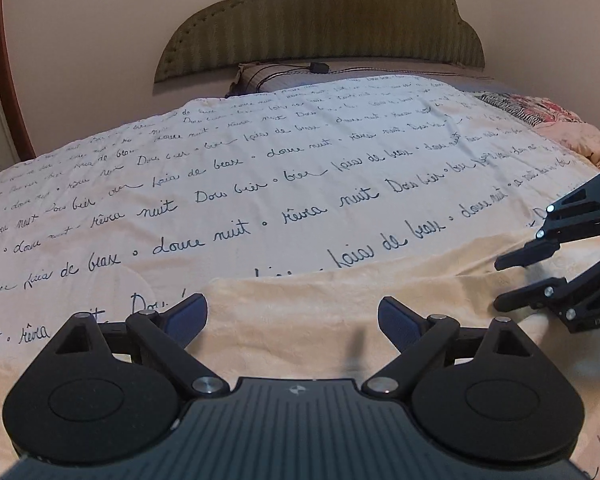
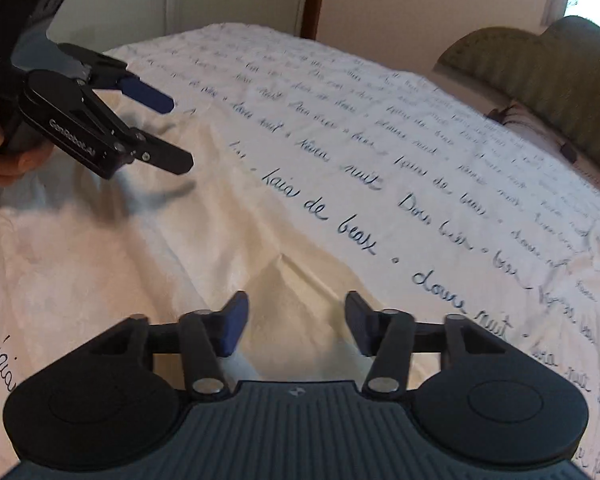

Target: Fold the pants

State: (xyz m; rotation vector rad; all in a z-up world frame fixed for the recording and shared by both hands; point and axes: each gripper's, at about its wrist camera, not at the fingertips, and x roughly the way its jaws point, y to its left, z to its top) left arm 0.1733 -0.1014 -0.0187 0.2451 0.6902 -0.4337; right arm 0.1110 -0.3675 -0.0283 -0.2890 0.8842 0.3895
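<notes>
Cream fleece pants [image 1: 300,320] lie flat on the bed near its front edge; they also show in the right wrist view [image 2: 140,248]. My left gripper [image 1: 293,312] is open and empty just above the cloth. It also shows in the right wrist view [image 2: 178,136], at the upper left, open. My right gripper [image 2: 296,320] is open and empty over a raised crease of the pants. It also shows at the right edge of the left wrist view [image 1: 500,280], open, with its fingertips close to the cloth.
A white bedspread with dark handwriting [image 1: 260,168] covers the bed. A green padded headboard [image 1: 320,20] and a pillow with a black cable [image 1: 284,72] are at the far end. Pink patterned bedding [image 1: 548,120] lies at the right. A wooden door frame [image 1: 4,60] stands left.
</notes>
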